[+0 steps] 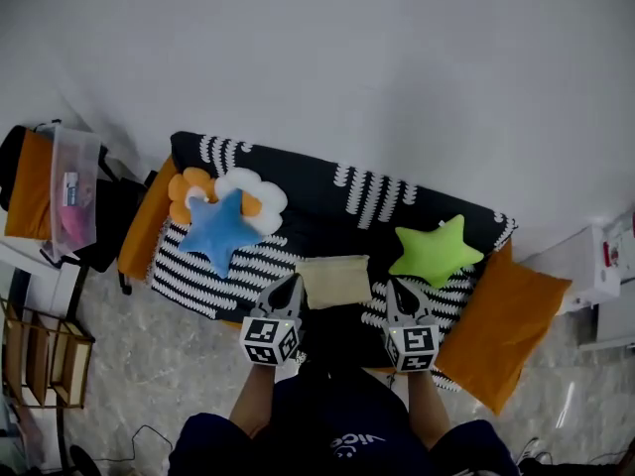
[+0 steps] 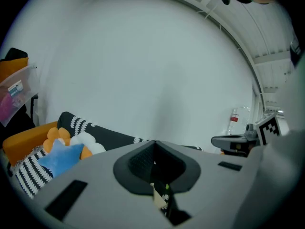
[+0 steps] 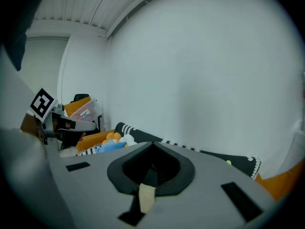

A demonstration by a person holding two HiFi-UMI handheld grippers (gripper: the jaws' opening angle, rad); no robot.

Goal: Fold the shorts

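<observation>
a black sofa (image 1: 327,201) with white stripes stands against a plain white wall (image 1: 397,58) – on its seat, between a blue star pillow (image 1: 218,228) and a green star pillow (image 1: 434,250), i see the pale yellow shorts (image 1: 334,280). my left gripper (image 1: 288,294) and right gripper (image 1: 399,296) sit at either side of them, each clamped tight on a pinch of that pale cloth.

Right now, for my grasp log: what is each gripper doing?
Left gripper: jaws closed on the shorts.
Right gripper: jaws closed on the shorts too.
</observation>
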